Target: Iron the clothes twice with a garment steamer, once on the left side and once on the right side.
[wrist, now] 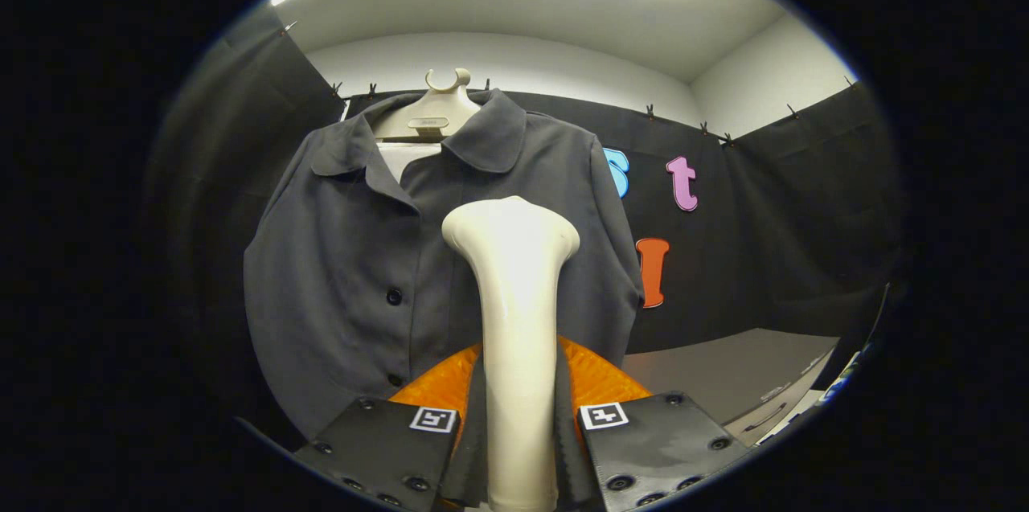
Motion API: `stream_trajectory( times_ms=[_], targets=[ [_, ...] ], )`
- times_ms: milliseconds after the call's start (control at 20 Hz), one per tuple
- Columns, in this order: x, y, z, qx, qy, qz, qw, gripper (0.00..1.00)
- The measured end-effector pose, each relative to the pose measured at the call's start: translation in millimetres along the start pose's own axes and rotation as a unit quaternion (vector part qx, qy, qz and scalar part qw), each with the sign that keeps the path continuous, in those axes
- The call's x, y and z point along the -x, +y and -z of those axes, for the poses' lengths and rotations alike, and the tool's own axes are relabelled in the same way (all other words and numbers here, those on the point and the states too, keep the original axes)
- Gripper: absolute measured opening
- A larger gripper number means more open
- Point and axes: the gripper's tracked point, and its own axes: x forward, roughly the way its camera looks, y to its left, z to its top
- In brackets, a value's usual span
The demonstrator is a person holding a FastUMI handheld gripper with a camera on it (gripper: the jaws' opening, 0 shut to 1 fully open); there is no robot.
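Clamping steamer [514, 319] in gripper [518, 432] (upright), shirt [354, 271] just beyond

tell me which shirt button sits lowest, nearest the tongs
The button near the hem of the dark shirt, just above the left finger. The other button sits higher up. The tongs are shut on the steamer.

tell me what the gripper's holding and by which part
The gripper is shut on the steamer, gripping its handle; the head points toward the shirt.
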Motion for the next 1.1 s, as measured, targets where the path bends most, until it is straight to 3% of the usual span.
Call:
stream_trajectory(
  times_ms=[1100],
  targets=[
    [46.3, 0.9, 117.5, 0.015, 0.084, 0.002, 0.996, 0.42]
  ],
)
